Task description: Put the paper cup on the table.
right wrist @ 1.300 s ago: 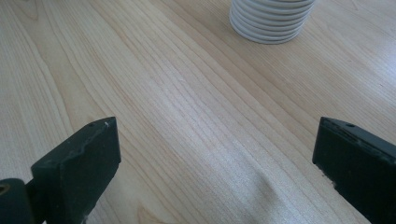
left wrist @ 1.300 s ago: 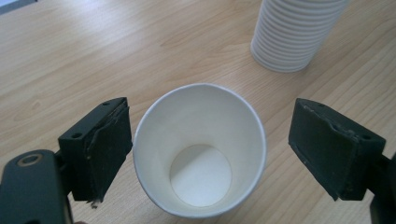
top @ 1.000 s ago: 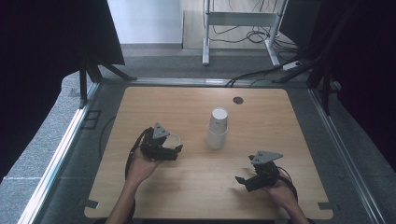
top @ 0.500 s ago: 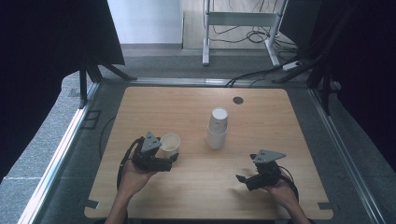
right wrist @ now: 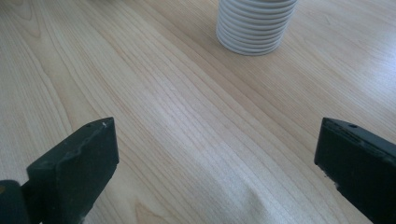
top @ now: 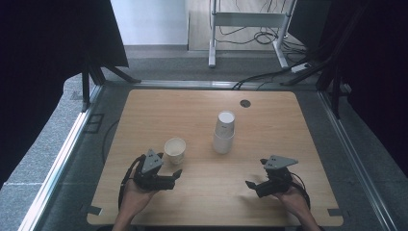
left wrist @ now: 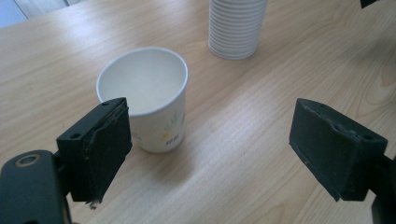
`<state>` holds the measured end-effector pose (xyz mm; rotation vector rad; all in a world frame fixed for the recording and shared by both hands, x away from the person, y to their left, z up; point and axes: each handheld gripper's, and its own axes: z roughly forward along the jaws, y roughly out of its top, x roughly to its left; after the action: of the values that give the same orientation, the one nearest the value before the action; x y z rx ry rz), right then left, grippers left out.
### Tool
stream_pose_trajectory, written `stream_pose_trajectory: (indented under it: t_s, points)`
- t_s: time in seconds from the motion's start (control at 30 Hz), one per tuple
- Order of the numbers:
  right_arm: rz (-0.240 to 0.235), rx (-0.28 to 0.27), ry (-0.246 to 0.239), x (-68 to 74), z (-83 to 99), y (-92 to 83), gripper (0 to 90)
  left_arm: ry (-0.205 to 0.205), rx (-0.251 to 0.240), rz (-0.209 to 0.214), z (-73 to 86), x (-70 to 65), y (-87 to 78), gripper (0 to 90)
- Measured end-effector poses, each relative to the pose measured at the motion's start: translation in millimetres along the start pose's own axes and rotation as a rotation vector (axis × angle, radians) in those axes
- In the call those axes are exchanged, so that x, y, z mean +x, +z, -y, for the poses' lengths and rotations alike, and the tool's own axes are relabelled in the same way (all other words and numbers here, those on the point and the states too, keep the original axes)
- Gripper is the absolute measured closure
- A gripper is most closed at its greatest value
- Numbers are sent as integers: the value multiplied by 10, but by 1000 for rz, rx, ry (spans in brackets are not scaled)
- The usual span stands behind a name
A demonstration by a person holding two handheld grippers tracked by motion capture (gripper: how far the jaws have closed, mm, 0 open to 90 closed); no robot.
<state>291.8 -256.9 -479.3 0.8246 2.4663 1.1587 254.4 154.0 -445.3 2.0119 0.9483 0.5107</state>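
Since the earlier frames the left claw has let go of the paper cup and drawn back toward the person's edge of the table; its jaws now stand wide with nothing between them; the cup stands upright just ahead of it, apart from both jaws, nearer one jaw in the left gripper view; the stack of cups sits well beyond, near the table's middle; the right claw rests low near the near edge, also spread wide and empty, its view looking toward the stack's base. The single cup looks light, thin-walled and easily crushed or tipped; a gentle squeeze across the middle of its wall, below the rolled rim, would likely serve best; too high and the rim may buckle.
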Motion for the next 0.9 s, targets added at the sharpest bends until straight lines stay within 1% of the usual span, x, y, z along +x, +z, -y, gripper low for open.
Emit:
stream_pose_trajectory:
  t_s: [0.07,0.2,0.37,0.4,0.53,0.67,0.77,0.9]
  points:
    - [2,1,5,-5,16,-7,0,-8,7,4,57,-1,1,128]
    - [4,5,21,-25,55,-12,0,-12,28,-1,173,-1,6,128]
    - [6,16,33,-38,89,-11,0,-18,67,-7,342,-9,24,128]
    - [6,21,35,-37,95,-8,0,-16,82,-8,384,-14,36,128]
    - [3,56,41,-40,141,23,0,-8,133,-10,500,-31,92,128]
    - [-7,110,52,-51,195,66,0,5,193,-7,574,-56,169,128]
    - [-11,138,54,-55,223,97,0,26,239,-16,593,-76,233,128]
    - [-21,176,55,-50,248,142,0,31,267,-9,608,-95,276,128]
